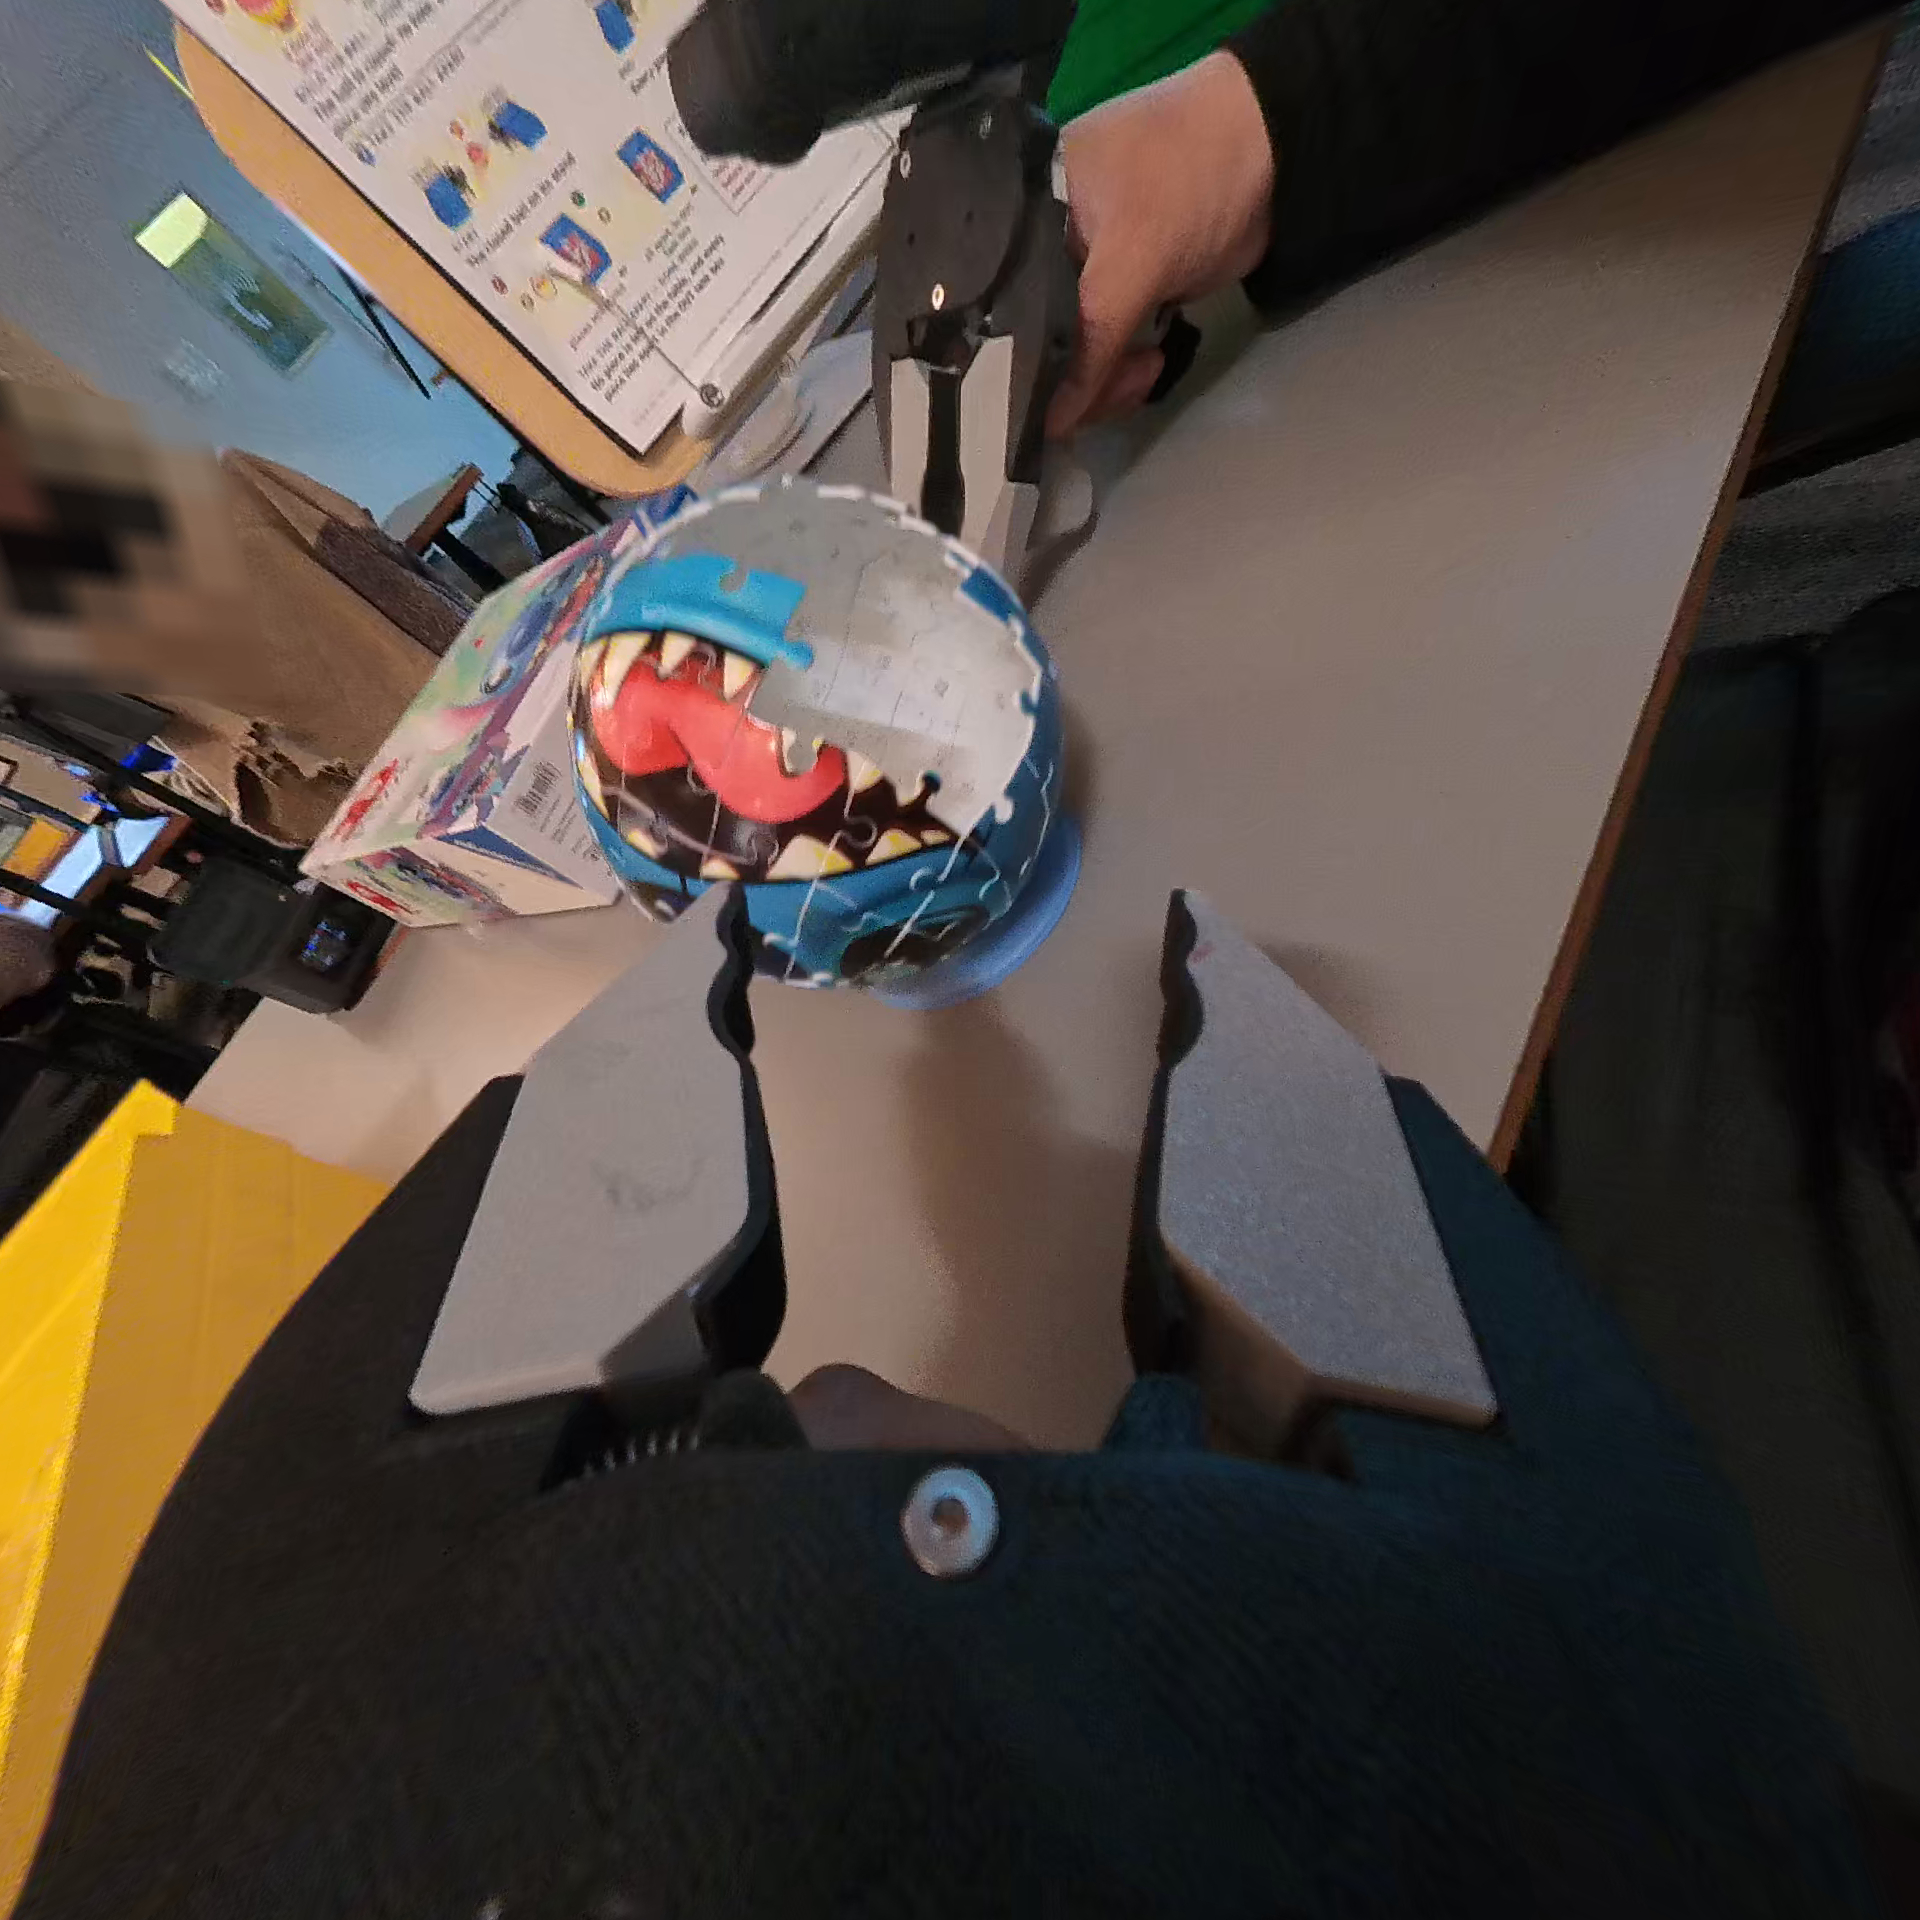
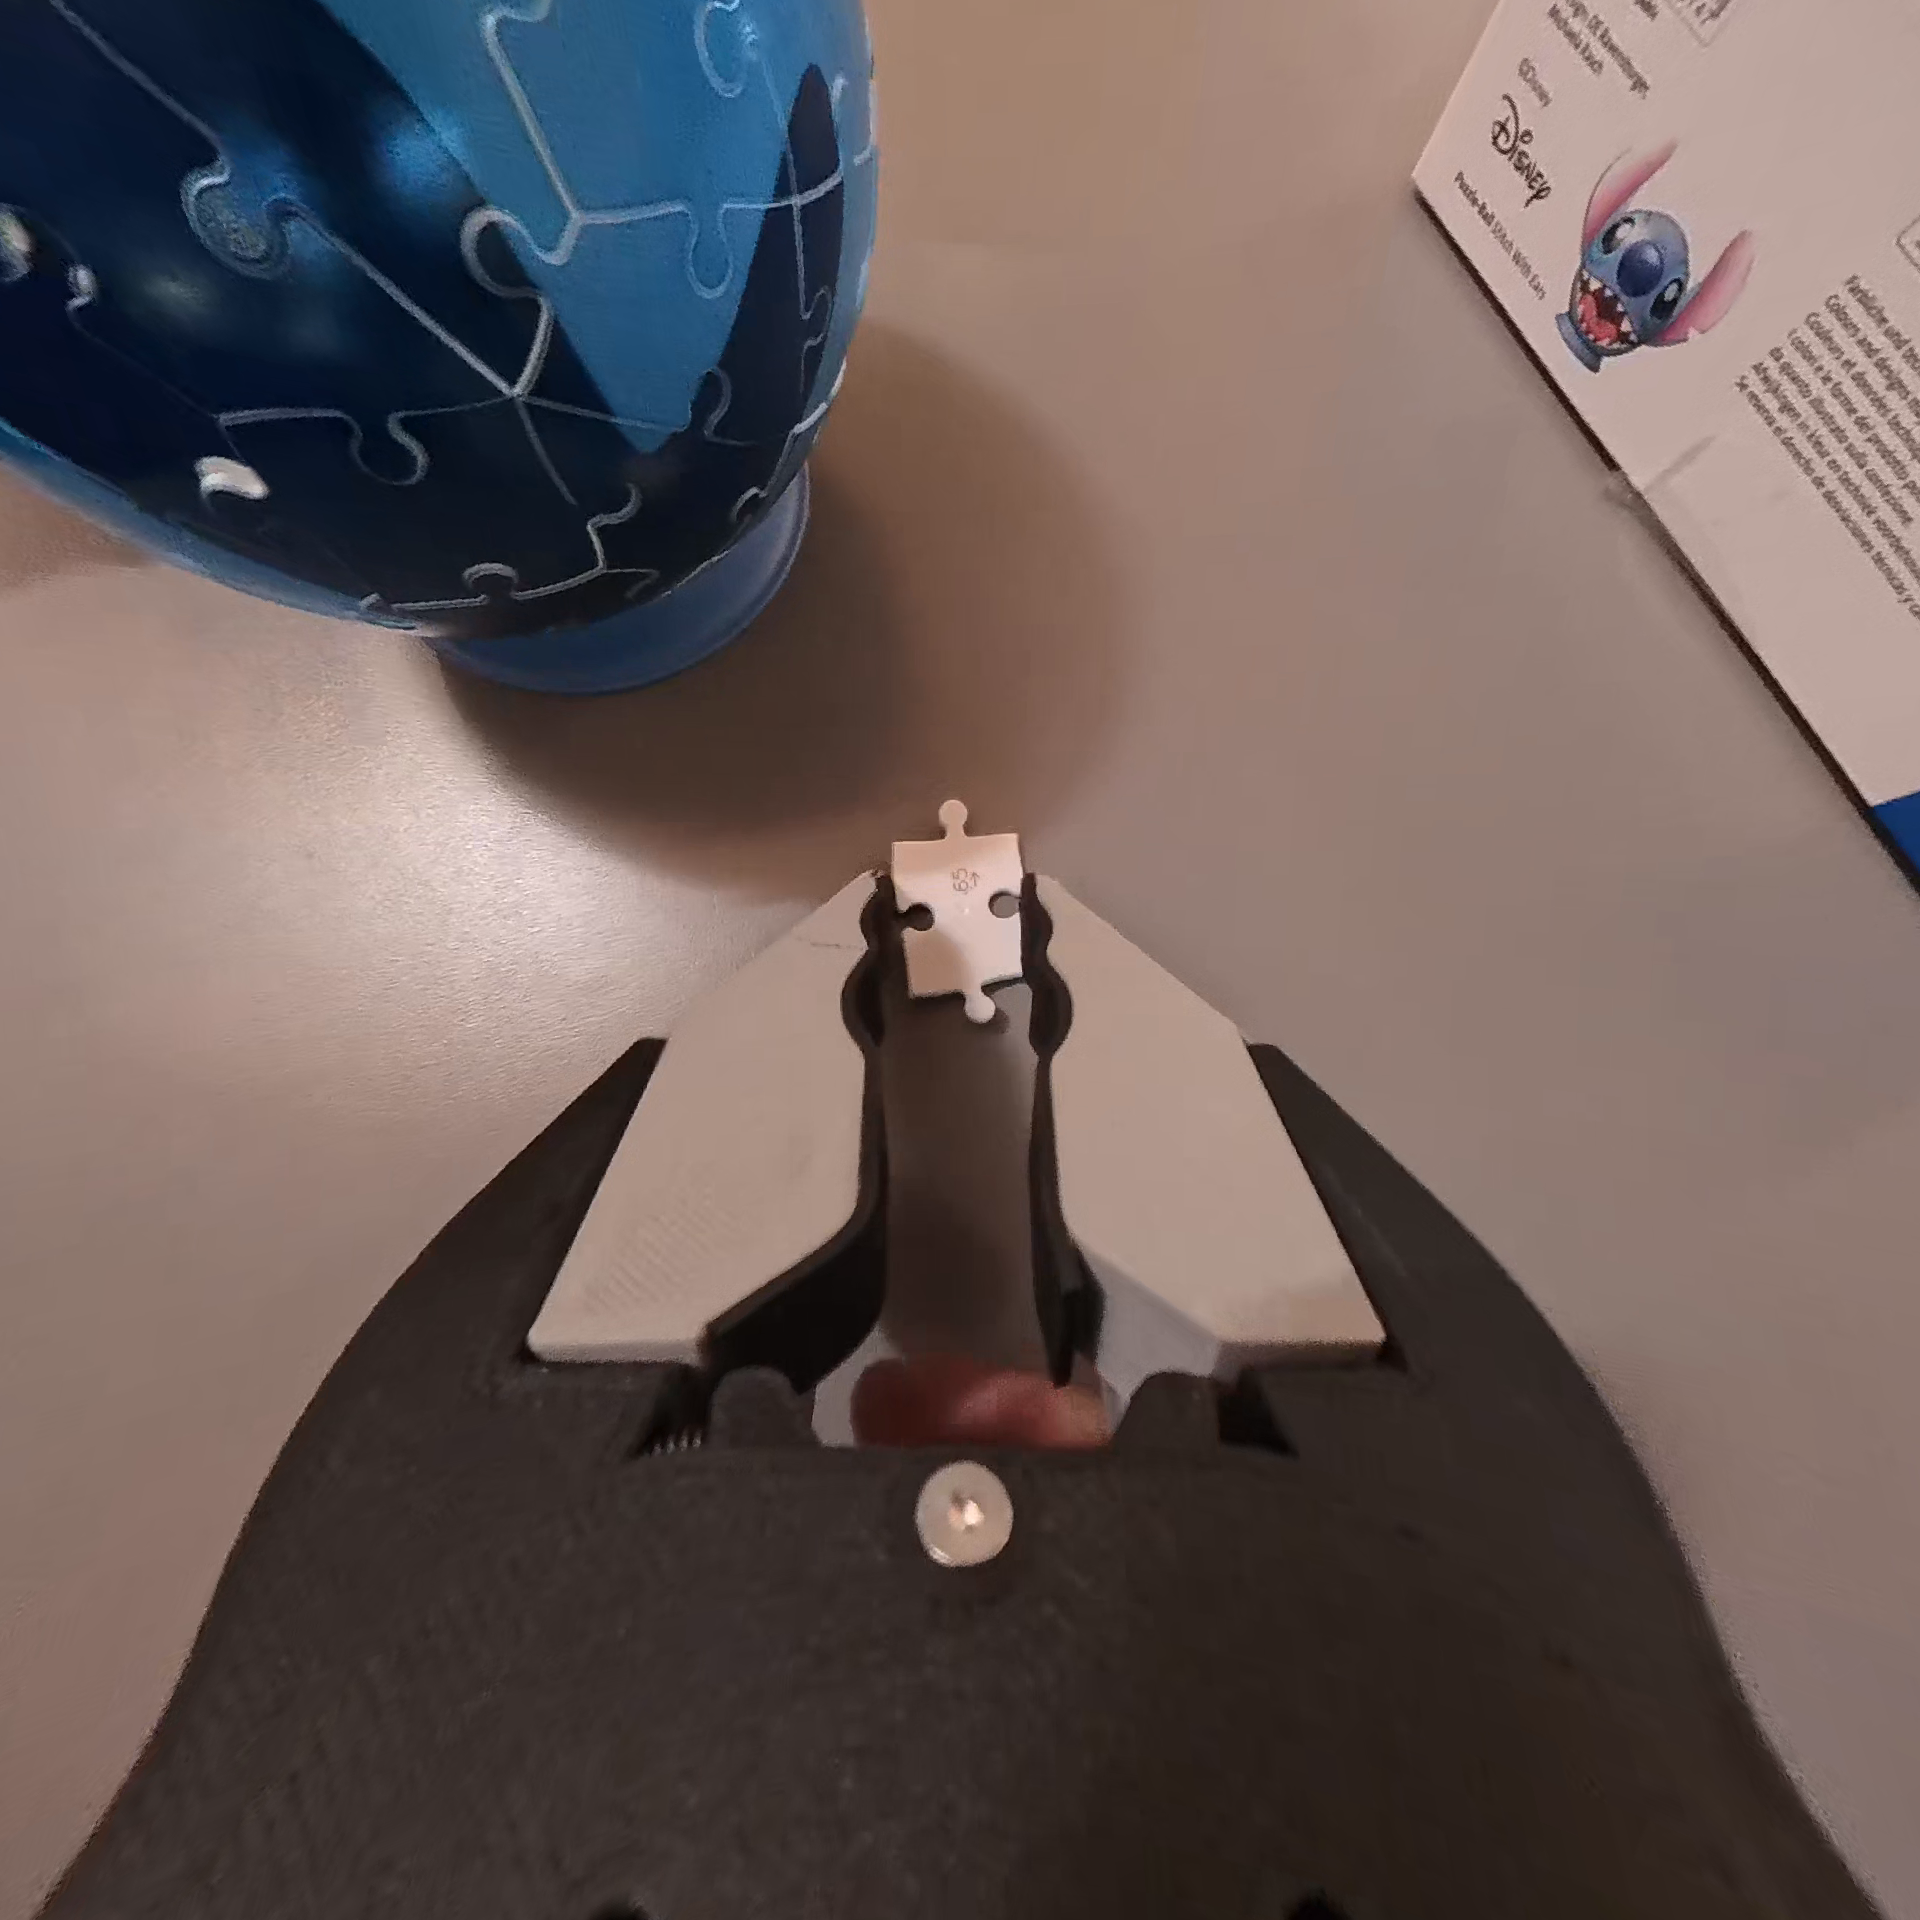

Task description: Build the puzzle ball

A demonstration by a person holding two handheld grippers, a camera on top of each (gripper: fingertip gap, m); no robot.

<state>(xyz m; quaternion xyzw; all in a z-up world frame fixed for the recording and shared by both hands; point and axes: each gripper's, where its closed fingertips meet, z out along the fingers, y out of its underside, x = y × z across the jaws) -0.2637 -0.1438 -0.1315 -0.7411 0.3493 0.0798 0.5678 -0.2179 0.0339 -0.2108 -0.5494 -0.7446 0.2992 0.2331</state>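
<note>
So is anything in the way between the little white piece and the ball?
Nothing visible is. The right hand-held gripper holds the white puzzle piece by its fingertips, and only bare table lies between it and the puzzle ball on its blue stand. The box sits off to the side.

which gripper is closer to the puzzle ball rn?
Left. The left gripper is open with one fingertip right at the puzzle ball; the right gripper, shut on a white puzzle piece, sits apart behind it.
</note>
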